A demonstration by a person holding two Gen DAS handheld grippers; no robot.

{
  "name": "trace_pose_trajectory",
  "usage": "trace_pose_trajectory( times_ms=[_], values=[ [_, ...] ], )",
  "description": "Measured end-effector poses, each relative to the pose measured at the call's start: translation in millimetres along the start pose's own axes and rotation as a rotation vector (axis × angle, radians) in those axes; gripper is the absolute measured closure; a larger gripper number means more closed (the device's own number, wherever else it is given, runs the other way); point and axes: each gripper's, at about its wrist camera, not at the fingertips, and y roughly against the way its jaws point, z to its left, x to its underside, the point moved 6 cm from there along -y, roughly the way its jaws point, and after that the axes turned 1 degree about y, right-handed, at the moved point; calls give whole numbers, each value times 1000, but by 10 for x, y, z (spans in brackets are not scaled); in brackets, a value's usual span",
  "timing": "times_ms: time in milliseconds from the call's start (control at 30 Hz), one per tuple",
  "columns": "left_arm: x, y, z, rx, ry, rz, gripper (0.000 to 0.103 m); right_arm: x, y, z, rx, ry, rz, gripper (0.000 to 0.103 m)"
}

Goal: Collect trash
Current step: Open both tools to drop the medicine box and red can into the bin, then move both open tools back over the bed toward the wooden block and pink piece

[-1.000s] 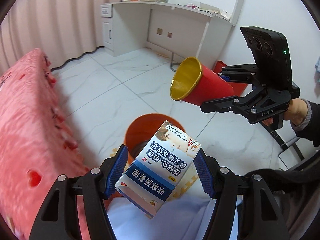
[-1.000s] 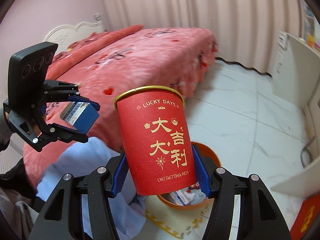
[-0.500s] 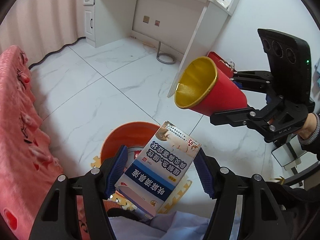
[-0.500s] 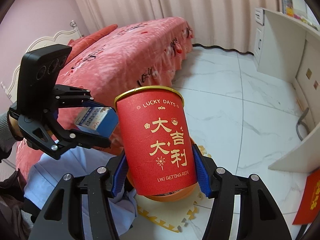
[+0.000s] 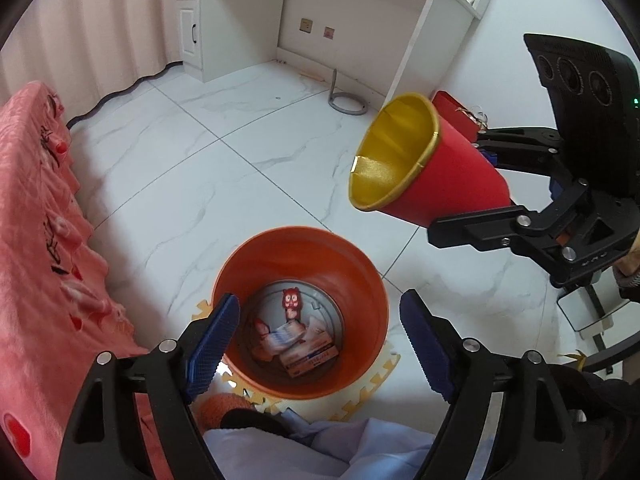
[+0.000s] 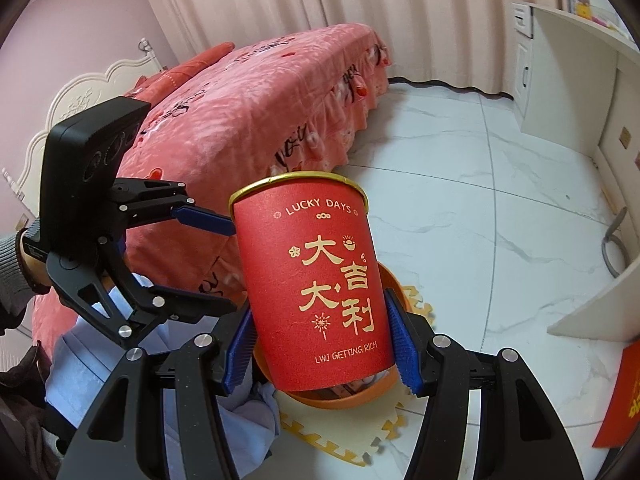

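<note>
An orange bin [image 5: 362, 268] stands on the floor right under my left gripper [image 5: 318, 300]. Its jaws are opening and nothing is between them. A blue-and-white carton [image 5: 308, 356] lies at the bin's bottom among other wrappers. To the right, my right gripper [image 5: 468, 184] is shut on a red paper cup [image 5: 432, 172] with a gold inside, tilted mouth-first towards the bin. In the right wrist view the red cup [image 6: 316, 280] fills the middle between the right gripper's [image 6: 320, 344] blue pads. It hides most of the bin [image 6: 360, 398]. The empty left gripper [image 6: 224, 264] hangs at the left.
A pink bed [image 6: 240, 120] runs along the left side, close to the bin. A white desk [image 5: 320, 20] stands across the marble floor. A foam puzzle mat [image 5: 380, 384] lies under the bin, light blue cloth [image 5: 340, 452] is nearest me, and a red packet [image 6: 624, 392] lies at the right.
The left jaws have spread and the carton has dropped from them into the bin. Both grippers have come lower over the bin. The right gripper still holds the cup.
</note>
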Motion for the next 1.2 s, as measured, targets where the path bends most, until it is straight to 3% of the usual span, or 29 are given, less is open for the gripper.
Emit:
trace_pose_trajectory(
  times_ms=[300, 533, 1000, 1133, 1200],
  values=[
    [137, 129, 222, -51, 53, 10, 21, -146, -277, 208, -21, 36, 19, 42],
    [191, 134, 294, -57, 75, 7, 21, -117, -413, 112, 19, 4, 53, 34],
    [259, 260, 277, -72, 74, -12, 21, -147, -211, 346, -6, 25, 44, 34],
    [303, 418, 249, -91, 74, -30, 21, -188, -113, 569, -31, 54, 32, 27],
    [334, 528, 231, -106, 77, -42, 14, -198, -70, 681, -45, 68, 30, 26]
  ],
)
